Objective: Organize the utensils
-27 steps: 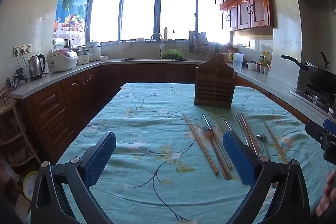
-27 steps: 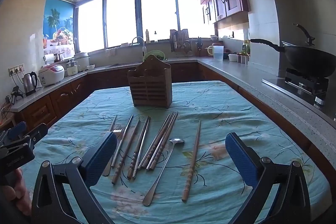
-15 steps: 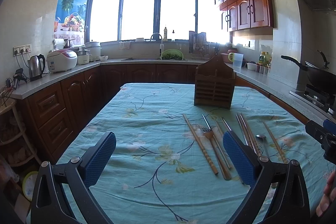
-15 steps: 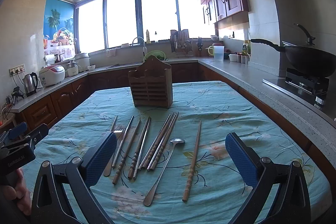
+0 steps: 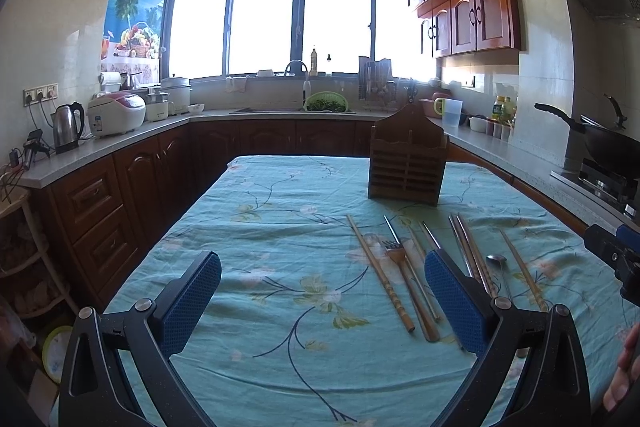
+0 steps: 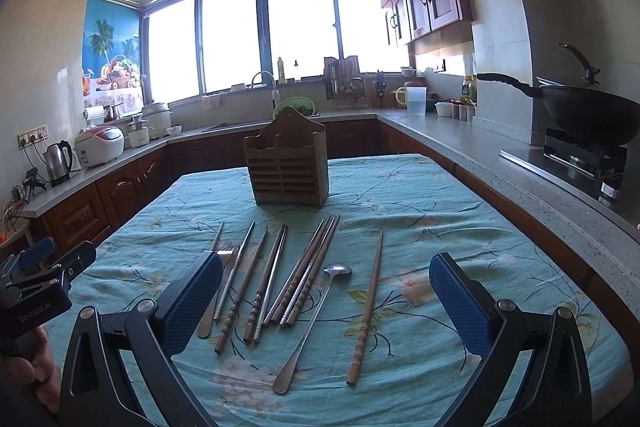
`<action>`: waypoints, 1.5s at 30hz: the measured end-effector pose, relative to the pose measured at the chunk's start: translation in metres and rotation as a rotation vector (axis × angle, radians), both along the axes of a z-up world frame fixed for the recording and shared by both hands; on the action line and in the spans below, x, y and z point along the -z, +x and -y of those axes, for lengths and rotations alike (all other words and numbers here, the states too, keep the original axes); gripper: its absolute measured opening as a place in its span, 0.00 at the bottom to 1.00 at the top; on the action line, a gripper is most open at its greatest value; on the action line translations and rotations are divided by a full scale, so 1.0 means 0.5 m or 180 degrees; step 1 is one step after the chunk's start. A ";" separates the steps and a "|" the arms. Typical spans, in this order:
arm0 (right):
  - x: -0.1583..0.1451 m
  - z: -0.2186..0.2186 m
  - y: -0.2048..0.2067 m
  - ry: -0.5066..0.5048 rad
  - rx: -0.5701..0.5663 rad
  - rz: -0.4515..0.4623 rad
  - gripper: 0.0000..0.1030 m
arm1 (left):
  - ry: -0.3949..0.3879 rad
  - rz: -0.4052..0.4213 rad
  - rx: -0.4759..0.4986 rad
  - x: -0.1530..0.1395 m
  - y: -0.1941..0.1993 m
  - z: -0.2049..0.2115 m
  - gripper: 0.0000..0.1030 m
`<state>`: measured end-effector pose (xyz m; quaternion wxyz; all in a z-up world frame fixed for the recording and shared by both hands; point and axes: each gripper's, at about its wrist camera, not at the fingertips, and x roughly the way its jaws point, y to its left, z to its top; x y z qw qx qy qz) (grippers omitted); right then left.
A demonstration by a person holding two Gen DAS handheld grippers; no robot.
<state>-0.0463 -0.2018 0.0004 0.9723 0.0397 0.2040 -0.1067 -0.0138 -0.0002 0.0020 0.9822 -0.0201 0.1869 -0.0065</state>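
A wooden slatted utensil holder (image 6: pixel 287 167) (image 5: pixel 407 163) stands upright on the teal floral tablecloth (image 6: pixel 420 203) (image 5: pixel 280 227). In front of it lie several chopsticks (image 6: pixel 308 267) (image 5: pixel 380 275), a fork (image 6: pixel 226 255) (image 5: pixel 396 251) and a metal spoon (image 6: pixel 316 319) (image 5: pixel 497 259), side by side. My right gripper (image 6: pixel 326 311) hovers open over the near ends of the utensils, nothing between its blue pads. My left gripper (image 5: pixel 322 305) stands open over bare cloth, left of the utensils. Each gripper shows at the edge of the other's view, held by a hand.
Kitchen counters wrap around the table: a kettle (image 5: pixel 68 127) and a rice cooker (image 5: pixel 116 113) on the left, a sink (image 5: pixel 296 107) at the back, a wok on a stove (image 6: pixel 592 115) on the right. Wall cabinets (image 5: pixel 472 15) hang upper right.
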 end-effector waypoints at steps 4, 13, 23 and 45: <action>0.001 0.002 0.002 0.0017 0.0005 -0.0008 1.00 | -0.0007 -0.0020 0.0004 0.002 0.003 0.000 0.99; 0.012 0.008 0.014 0.0057 -0.0014 -0.0095 1.00 | -0.0178 -0.0231 0.0060 0.010 0.034 -0.015 0.99; 0.027 0.048 0.062 0.0418 -0.0198 -0.0289 0.99 | -0.0300 -0.0689 0.0476 0.000 0.125 -0.005 0.86; 0.161 0.149 0.230 0.1712 -0.0437 -0.1391 0.41 | -0.0626 -0.1966 0.1114 0.078 0.486 0.050 0.38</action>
